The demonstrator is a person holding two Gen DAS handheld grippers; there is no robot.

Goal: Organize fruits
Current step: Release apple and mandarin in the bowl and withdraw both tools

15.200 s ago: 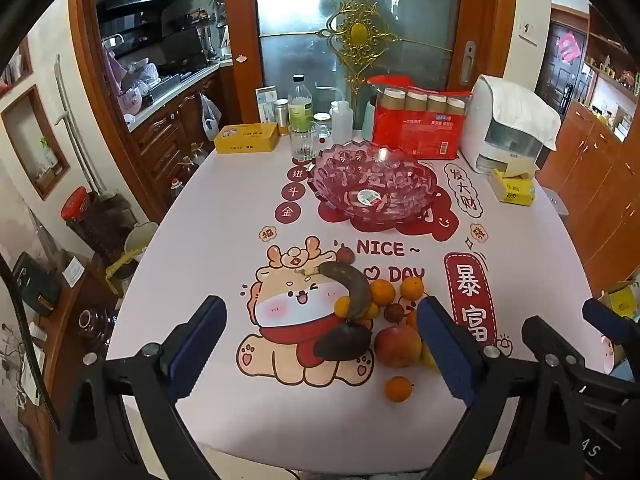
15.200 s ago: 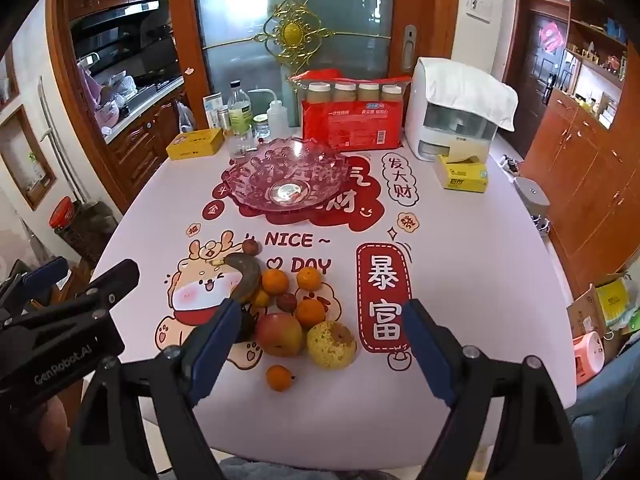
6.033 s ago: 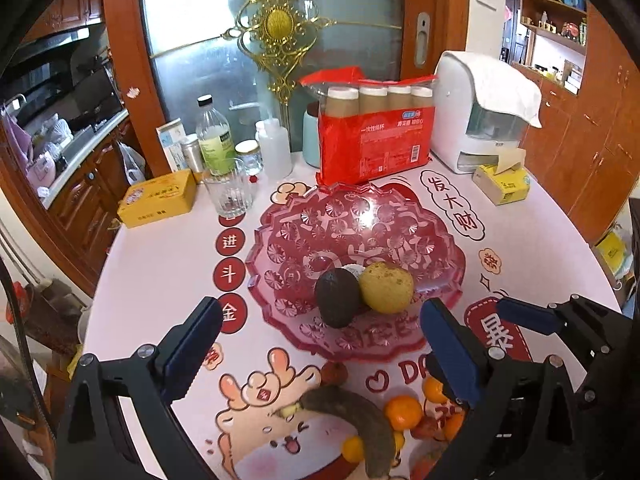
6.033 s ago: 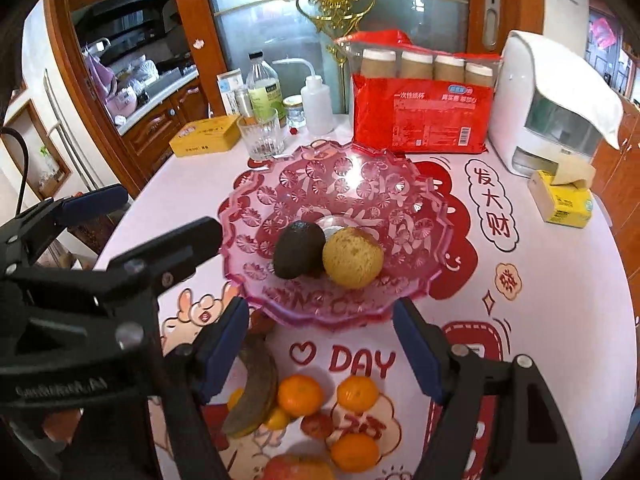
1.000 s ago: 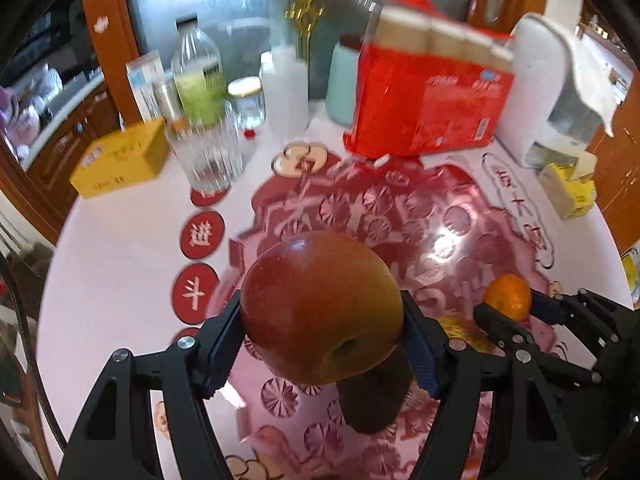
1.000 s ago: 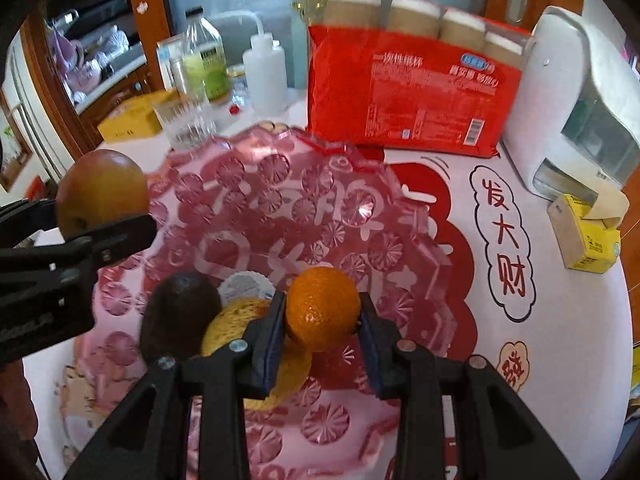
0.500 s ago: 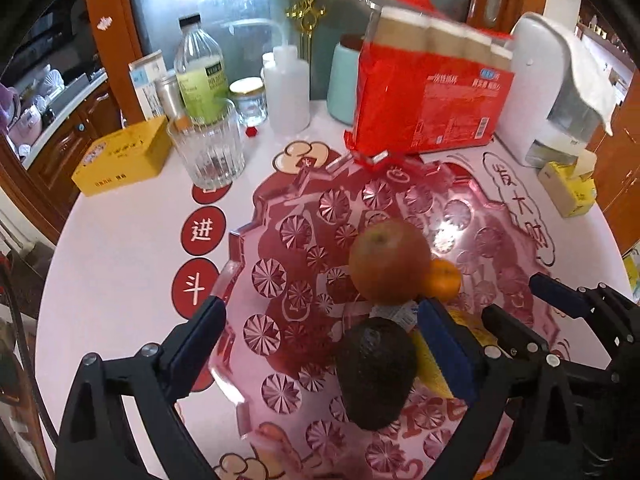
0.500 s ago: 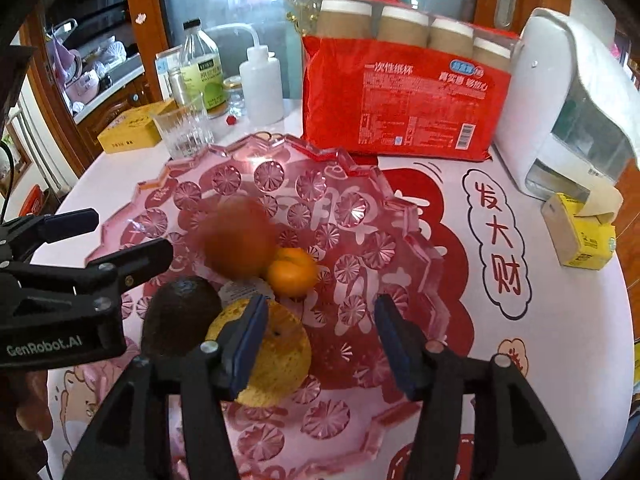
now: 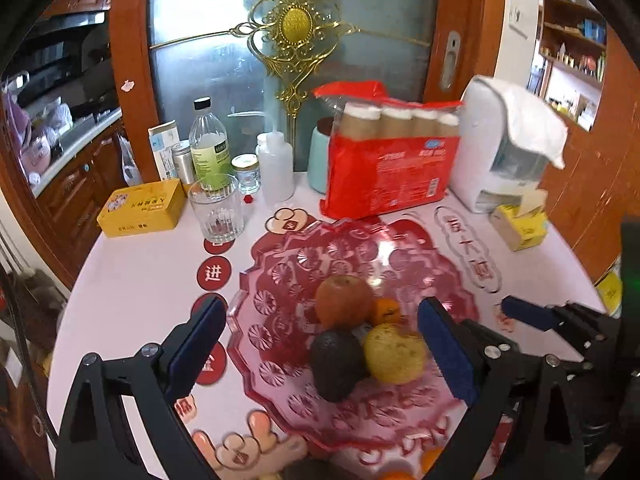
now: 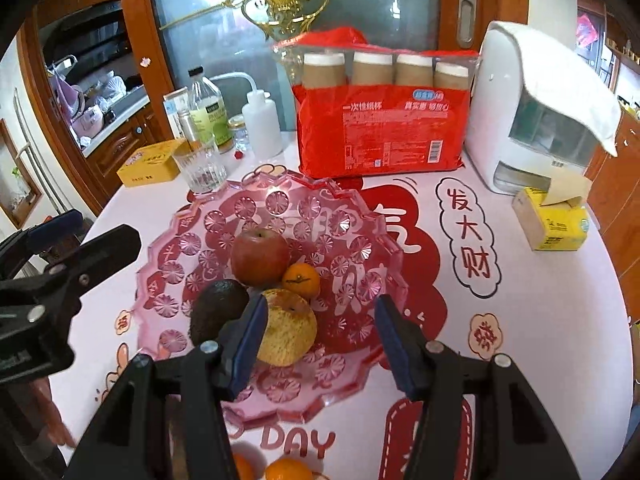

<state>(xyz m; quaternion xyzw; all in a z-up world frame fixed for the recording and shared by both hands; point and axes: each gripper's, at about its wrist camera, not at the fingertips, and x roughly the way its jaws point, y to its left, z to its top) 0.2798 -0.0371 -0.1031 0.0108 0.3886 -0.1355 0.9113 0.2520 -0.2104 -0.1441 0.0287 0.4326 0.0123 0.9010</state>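
Fingers of both grippers gape empty, having just been opening: the left gripper [image 9: 320, 344] wide, the right gripper [image 10: 318, 332] about half. Released, the red apple [image 10: 260, 257] and small orange tangerine [image 10: 301, 279] sit in the pink cut-glass bowl [image 10: 360, 208], touching the dark avocado [image 10: 218, 310] and rough yellow fruit [image 10: 286, 332]. 1 second ago each gripper clamped 1 fruit. Next, probably fetching the tangerines [image 10: 288, 470] left on the table [image 10: 540, 320].
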